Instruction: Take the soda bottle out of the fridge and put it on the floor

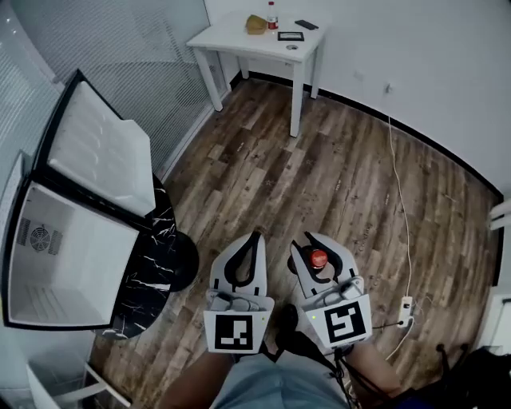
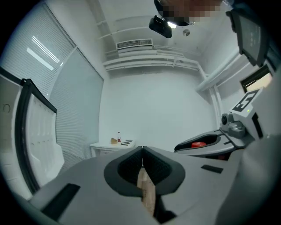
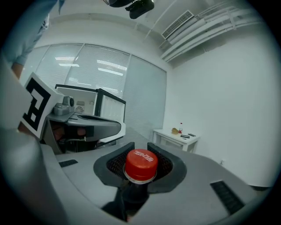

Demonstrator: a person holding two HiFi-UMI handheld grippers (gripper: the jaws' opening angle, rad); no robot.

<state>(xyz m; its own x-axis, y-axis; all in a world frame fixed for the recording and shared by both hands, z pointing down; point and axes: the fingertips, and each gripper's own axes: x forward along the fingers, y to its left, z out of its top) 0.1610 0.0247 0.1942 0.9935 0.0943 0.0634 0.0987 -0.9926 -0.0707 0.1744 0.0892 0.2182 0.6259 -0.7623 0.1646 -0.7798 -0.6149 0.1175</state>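
Note:
A dark soda bottle with a red cap (image 3: 141,164) hangs by its neck between the jaws of my right gripper (image 1: 322,260), which is shut on it; the red cap (image 1: 318,258) shows from above in the head view, over the wooden floor (image 1: 335,176). My left gripper (image 1: 248,257) is beside it on the left, its jaws closed together with nothing held (image 2: 142,163). The small fridge (image 1: 64,256) stands open at the left, its door (image 1: 100,152) swung wide and its white inside bare.
A white table (image 1: 263,40) stands against the far wall with a small bottle (image 1: 272,16) and a few items on it. A white cable (image 1: 399,200) runs across the floor to a power strip (image 1: 406,307) at the right. Window blinds (image 1: 136,48) line the left.

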